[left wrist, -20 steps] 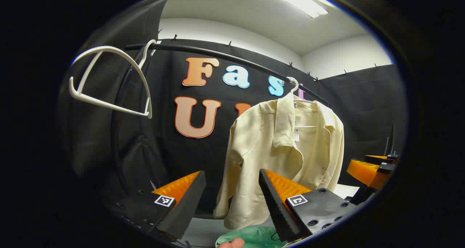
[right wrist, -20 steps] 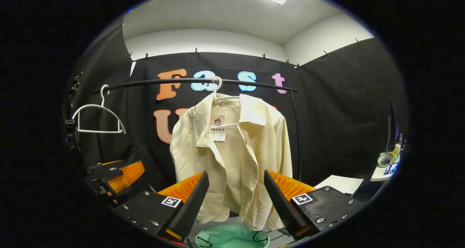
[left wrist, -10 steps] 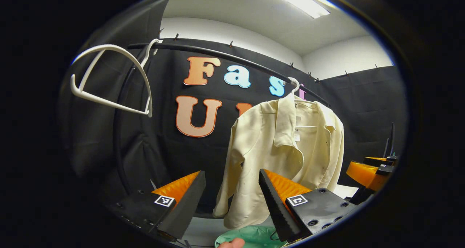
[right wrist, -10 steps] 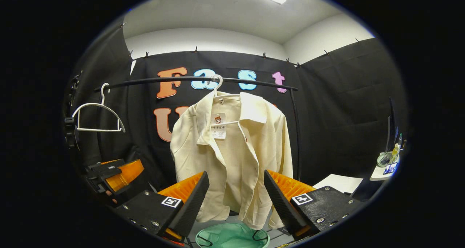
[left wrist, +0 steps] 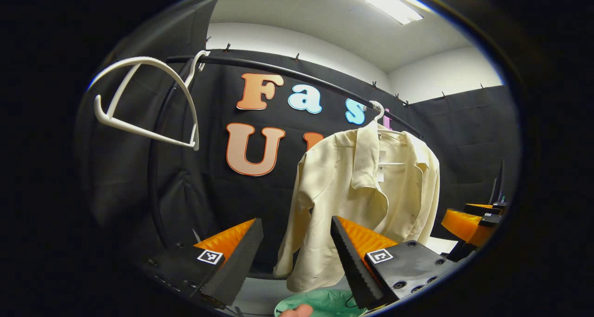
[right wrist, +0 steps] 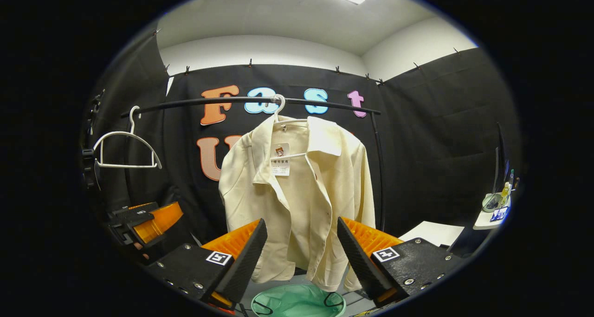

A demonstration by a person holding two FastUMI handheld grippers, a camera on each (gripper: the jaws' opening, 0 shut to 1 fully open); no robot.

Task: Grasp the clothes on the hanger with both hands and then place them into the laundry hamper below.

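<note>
We face the rail (right wrist: 250, 102) first, a dark bar running across the booth wall, high enough that whatever hangs from it falls free above the floor. From it hangs the shirt (right wrist: 297, 201), cream and open-fronted, on a white hanger (right wrist: 280, 114) hooked near the rail's middle; in the left gripper view the shirt (left wrist: 362, 201) sits at about 3 o'clock from centre, in the right gripper view almost dead centre. Its hem ends just above the hamper (right wrist: 298, 301), which we judge was put there so the shirt can simply drop in once freed. The hamper (left wrist: 325, 303) is lined in pale green, and what we see of its inside looks empty. A bare hanger (right wrist: 125, 145) hangs at the rail's 9 o'clock end, well apart from the shirt.

Our right gripper (right wrist: 299, 252) points at the shirt's lower front with its jaws spread wide, holding nothing. Our left gripper (left wrist: 294, 252) is likewise spread and empty, aimed at the shirt's sleeve side. Neither touches the cloth yet, so we judge the task is at its approach. In each view the other gripper sits low at the edge, so we judge the two flank the shirt, ready to take it from both sides.
</note>
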